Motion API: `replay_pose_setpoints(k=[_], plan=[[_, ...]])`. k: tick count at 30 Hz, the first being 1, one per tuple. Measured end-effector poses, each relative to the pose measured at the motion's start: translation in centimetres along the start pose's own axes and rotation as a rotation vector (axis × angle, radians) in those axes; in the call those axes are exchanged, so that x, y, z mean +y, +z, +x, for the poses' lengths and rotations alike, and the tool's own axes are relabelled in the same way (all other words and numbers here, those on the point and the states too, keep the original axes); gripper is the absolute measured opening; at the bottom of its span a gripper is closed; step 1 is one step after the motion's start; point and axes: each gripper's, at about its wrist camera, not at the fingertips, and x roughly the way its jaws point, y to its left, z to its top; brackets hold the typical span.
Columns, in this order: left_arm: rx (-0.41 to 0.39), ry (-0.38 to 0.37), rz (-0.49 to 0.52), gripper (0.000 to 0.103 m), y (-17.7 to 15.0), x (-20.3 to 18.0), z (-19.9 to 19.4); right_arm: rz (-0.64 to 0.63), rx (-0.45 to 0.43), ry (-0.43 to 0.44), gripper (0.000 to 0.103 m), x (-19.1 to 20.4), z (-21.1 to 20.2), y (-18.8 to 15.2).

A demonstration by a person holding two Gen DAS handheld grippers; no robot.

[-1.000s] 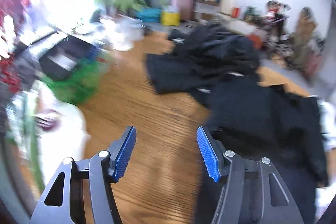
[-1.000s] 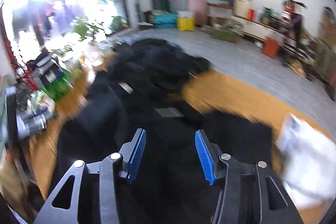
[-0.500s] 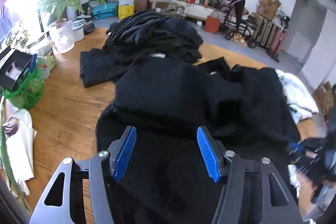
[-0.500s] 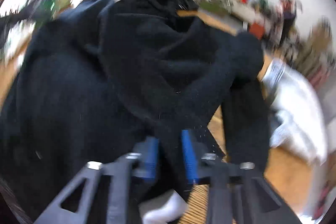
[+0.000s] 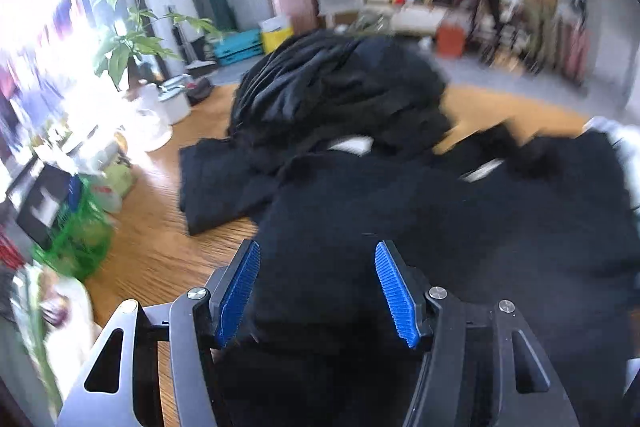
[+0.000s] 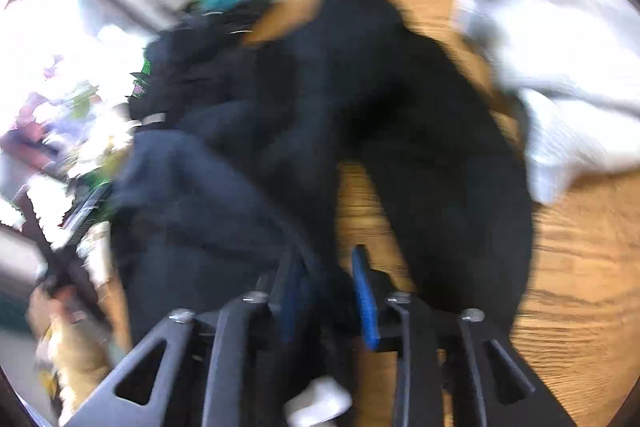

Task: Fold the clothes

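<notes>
A black garment (image 5: 460,211) lies spread on the wooden table (image 5: 152,227) in the left wrist view. My left gripper (image 5: 316,291) hovers open over its near left edge, with cloth showing between the blue pads but not pinched. In the blurred right wrist view, my right gripper (image 6: 332,299) is shut on a fold of the black garment (image 6: 304,155), which drapes away from the fingers over the table (image 6: 576,267). Behind it a heap of other black clothes (image 5: 340,91) sits mid-table.
A white garment (image 6: 552,67) lies to the right of the black one. On the left table edge stand a green mesh bag (image 5: 76,247), white pots (image 5: 168,103), a leafy plant (image 5: 132,27) and small clutter. Boxes and bags line the far wall.
The right gripper came down from above the garment, shut on a fold and has lifted and pulled it. The left gripper swung right over the black garment and stays open.
</notes>
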Motion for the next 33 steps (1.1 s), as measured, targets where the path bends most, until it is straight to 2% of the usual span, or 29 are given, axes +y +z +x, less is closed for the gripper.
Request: replay_pose_setpoints(k=[2,4,6,7,8,9,11,14,18,21,26,29,33], plan=[[0.019,0.071,0.007,0.062,-0.1,0.7,1.6,-0.012,-0.004,-0.031,0.033,-0.4,0.4,0.1],[0.03,0.094,-0.025,0.062,-0.3,1.9,2.2,-0.024,-0.008,-0.062,0.037,-0.8,0.8,0.2],[0.039,0.114,-0.078,0.062,-0.7,3.8,2.5,-0.038,-0.016,-0.08,0.036,-0.9,1.1,0.5],[0.034,0.1,-0.107,0.062,-0.9,4.5,2.2,-0.045,-0.023,-0.081,0.027,-0.8,1.2,0.9],[0.011,0.03,-0.152,0.062,-1.3,5.6,1.3,-0.049,-0.031,-0.081,0.016,-0.5,1.2,1.1],[-0.007,-0.03,-0.176,0.062,-1.7,6.3,0.6,-0.055,-0.037,-0.073,0.011,-0.2,1.0,1.1],[-0.042,-0.137,-0.154,0.062,-2.8,6.9,-1.1,-0.07,-0.048,-0.055,0.007,0.6,0.4,1.1],[-0.067,-0.116,-0.02,0.062,-4.3,6.1,-2.6,-0.078,-0.088,-0.012,0.006,1.9,-1.3,2.0],[-0.033,-0.056,0.061,0.062,-5.2,5.2,-2.0,-0.072,-0.169,-0.013,0.006,2.8,-3.2,4.0],[-0.031,-0.047,0.123,0.062,-5.6,4.2,-1.4,-0.065,-0.176,-0.01,0.006,3.0,-4.0,4.2],[-0.143,0.004,0.454,0.062,-7.3,0.1,-2.2,-0.052,-0.169,0.052,0.006,4.4,-3.4,4.3],[-0.196,0.111,0.608,0.062,-8.3,-2.2,-2.0,-0.02,-0.18,0.121,0.006,4.9,-3.8,5.0],[-0.22,0.181,0.633,0.062,-7.9,-3.5,-0.8,-0.001,-0.211,0.215,0.006,6.2,-5.2,5.7]])
